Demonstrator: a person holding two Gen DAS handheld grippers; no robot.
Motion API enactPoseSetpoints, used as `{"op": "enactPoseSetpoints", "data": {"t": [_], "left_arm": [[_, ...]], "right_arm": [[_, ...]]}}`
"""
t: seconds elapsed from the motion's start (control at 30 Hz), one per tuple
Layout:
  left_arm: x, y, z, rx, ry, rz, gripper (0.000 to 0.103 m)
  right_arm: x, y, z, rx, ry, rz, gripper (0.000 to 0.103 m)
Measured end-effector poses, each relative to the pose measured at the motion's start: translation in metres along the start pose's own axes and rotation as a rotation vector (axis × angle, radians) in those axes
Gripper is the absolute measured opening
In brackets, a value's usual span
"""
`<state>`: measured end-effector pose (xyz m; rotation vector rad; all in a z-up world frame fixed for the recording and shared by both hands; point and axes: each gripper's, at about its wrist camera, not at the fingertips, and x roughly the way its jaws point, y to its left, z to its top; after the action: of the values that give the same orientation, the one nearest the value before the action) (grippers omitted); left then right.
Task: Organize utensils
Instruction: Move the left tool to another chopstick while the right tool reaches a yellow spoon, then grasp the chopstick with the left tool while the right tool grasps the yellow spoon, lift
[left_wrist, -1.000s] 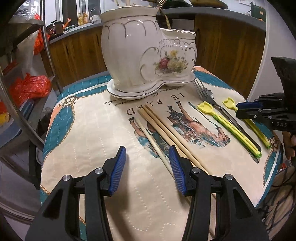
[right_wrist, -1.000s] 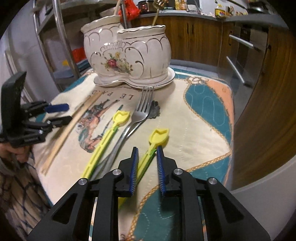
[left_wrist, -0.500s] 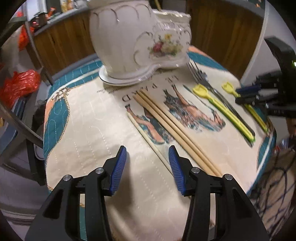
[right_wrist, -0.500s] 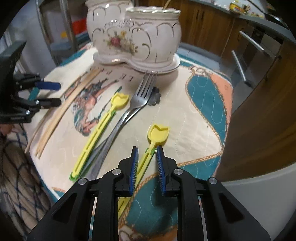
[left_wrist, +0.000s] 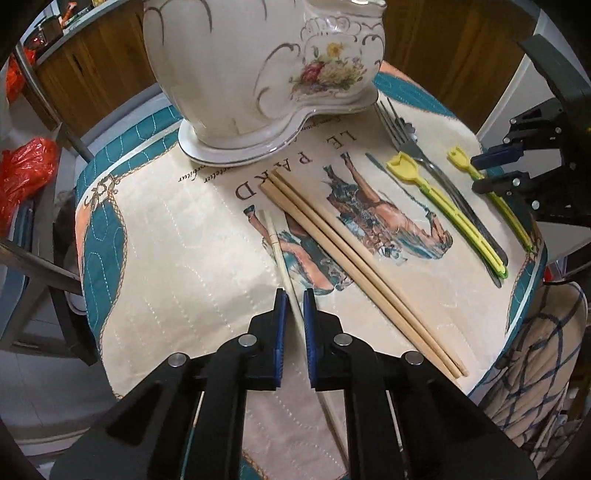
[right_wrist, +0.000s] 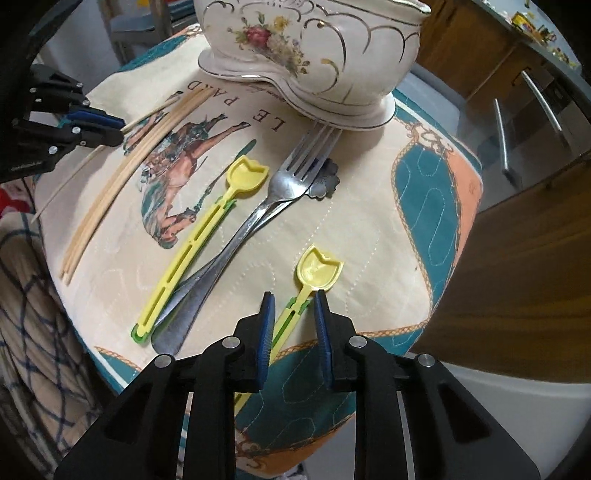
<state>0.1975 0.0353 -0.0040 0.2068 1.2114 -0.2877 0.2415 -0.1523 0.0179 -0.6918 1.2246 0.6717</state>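
Observation:
My left gripper has closed to a narrow gap around a thin white chopstick lying on the cloth; whether the pads touch it I cannot tell. Two wooden chopsticks lie just right of it. My right gripper is open, its pads either side of the handle of a yellow spoon near the table's edge. A second yellow spoon, a steel fork and another steel utensil lie between. The white flowered ceramic holder stands at the back, also in the right wrist view.
The round table has a quilted teal and cream cloth with a horse print. Wooden cabinets stand close on the right. A metal rack and a red bag are at the left.
My left gripper moved forward over the white chopstick and its jaws closed in around it. My right gripper's jaws opened wider around the yellow spoon's handle. Both cameras tilted down.

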Motion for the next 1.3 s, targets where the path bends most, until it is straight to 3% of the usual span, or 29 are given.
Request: {"op": "enactPoseSetpoints", "data": {"t": [0.27,0.43,0.57,0.63,0.77,0.93,1.1,1.3], "left_arm": [[0.003,-0.009,0.004,0.098,0.172,0.047,0.01],[0.002,-0.011,0.004,0.102,0.169,0.033,0.004],[-0.001,-0.009,0.0,0.072,0.112,0.011,0.004],[-0.007,-0.003,-0.005,0.055,0.068,-0.003,0.004],[-0.04,0.013,-0.011,-0.013,-0.098,-0.022,0.004],[-0.089,0.028,-0.017,-0.103,-0.358,-0.04,0.004],[-0.117,0.037,-0.017,-0.215,-0.615,-0.087,0.004],[-0.123,0.037,0.001,-0.289,-0.778,-0.085,0.004]], "right_arm": [[0.004,-0.012,0.008,0.032,0.118,0.024,0.026],[0.005,-0.026,0.005,0.077,0.062,0.079,0.011],[-0.003,-0.034,0.001,0.1,-0.036,0.072,0.011],[-0.011,-0.039,-0.001,0.13,-0.091,0.084,0.011],[-0.036,-0.054,-0.002,0.189,-0.236,0.102,0.011],[-0.069,-0.068,-0.008,0.284,-0.477,0.146,0.011],[-0.076,-0.075,-0.013,0.375,-0.641,0.192,0.011],[-0.073,-0.077,-0.01,0.455,-0.792,0.229,0.011]]}}
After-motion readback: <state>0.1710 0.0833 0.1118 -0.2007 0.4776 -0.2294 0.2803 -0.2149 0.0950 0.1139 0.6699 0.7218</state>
